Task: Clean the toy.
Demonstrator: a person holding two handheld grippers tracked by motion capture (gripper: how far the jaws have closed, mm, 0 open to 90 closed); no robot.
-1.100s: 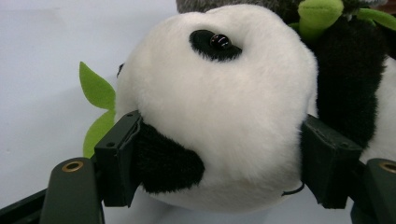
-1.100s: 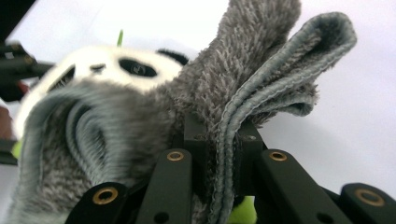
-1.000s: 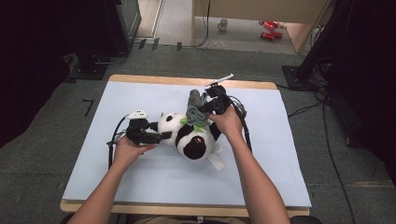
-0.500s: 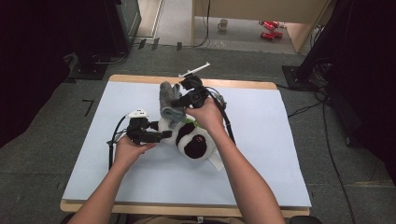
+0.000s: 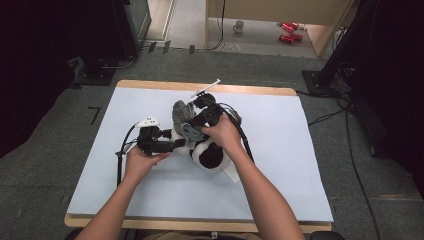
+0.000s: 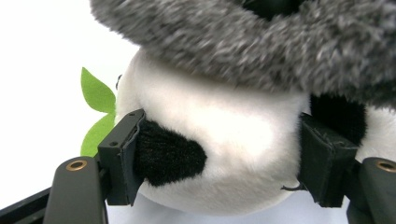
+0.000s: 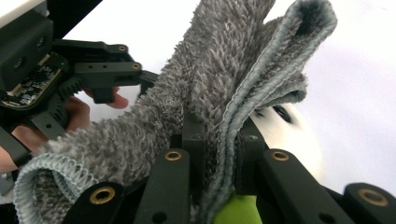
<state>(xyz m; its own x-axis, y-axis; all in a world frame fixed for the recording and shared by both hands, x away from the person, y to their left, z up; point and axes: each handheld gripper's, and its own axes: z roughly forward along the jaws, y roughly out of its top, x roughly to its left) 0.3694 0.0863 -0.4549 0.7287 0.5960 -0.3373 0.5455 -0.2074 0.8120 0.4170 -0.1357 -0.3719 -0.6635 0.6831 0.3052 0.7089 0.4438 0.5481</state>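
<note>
One mark can be read: a dark figure that looks like a "7" [image 5: 94, 114] on the grey floor, at the left of the high view, just off the upper left corner of the table's white sheet [image 5: 300, 165]. It may be a tape mark rather than a printed number; the picture does not settle that. The two red cans [image 5: 287, 32] on the floor at the upper right of that view carry print too small to read. The circuit board [image 7: 29, 84] at the left edge of the right gripper view bears markings too blurred to make out.
</note>
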